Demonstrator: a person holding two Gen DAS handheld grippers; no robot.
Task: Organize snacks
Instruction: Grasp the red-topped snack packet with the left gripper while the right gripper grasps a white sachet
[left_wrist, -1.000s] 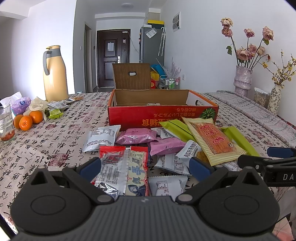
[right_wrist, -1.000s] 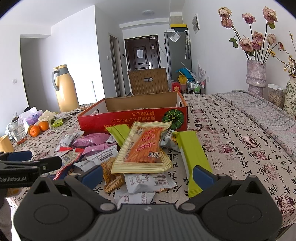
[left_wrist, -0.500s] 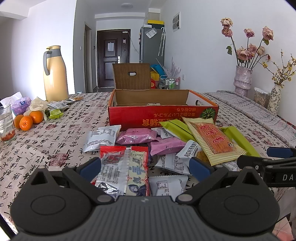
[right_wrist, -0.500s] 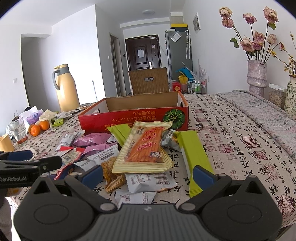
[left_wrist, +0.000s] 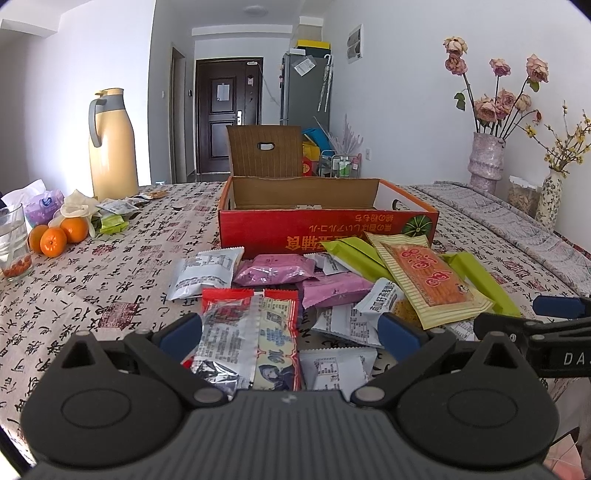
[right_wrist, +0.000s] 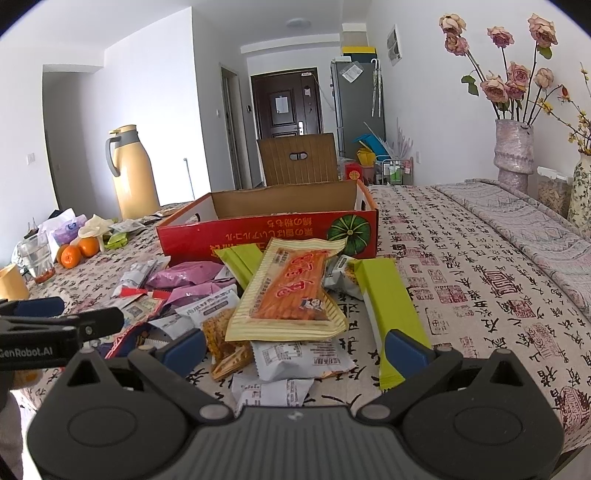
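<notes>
Two grippers up, both with jaws spread wide and nothing between them. Largest first: table (left_wrist: 122, 266) with calligraphy-print cloth spans both views. Red cardboard box (left_wrist: 325, 225) sits mid-table, lid flap up at the back, interior mostly hidden from these angles. Snack pile lies on the cloth right in front of the box, none of it visibly inside. Yellow thermos jug (left_wrist: 112, 147) stands far left near the wall; vase of dried roses (left_wrist: 485, 162) far right. In the pile: big yellow-striped pack with orange sticks (right_wrist: 291, 291) lies on top, overlapping two green bar packs (right_wrist: 391, 306), one either side. Red-edged foil packet (left_wrist: 247, 332) lies nearest the left gripper (left_wrist: 290, 332), partly between its fingers but not touched. Two pink pouches (left_wrist: 273, 271) sit just behind it, a white sachet (left_wrist: 203, 273) to their left, more white sachets underneath. Right gripper (right_wrist: 295, 350) hovers over the near edge of the pile, above a white sachet and a clear pack of brown crisps (right_wrist: 223, 343). Each gripper shows at the side of the other's view. Oranges (left_wrist: 55, 236) and a glass (left_wrist: 13, 243) sit at the left table edge, well apart from the snacks.
</notes>
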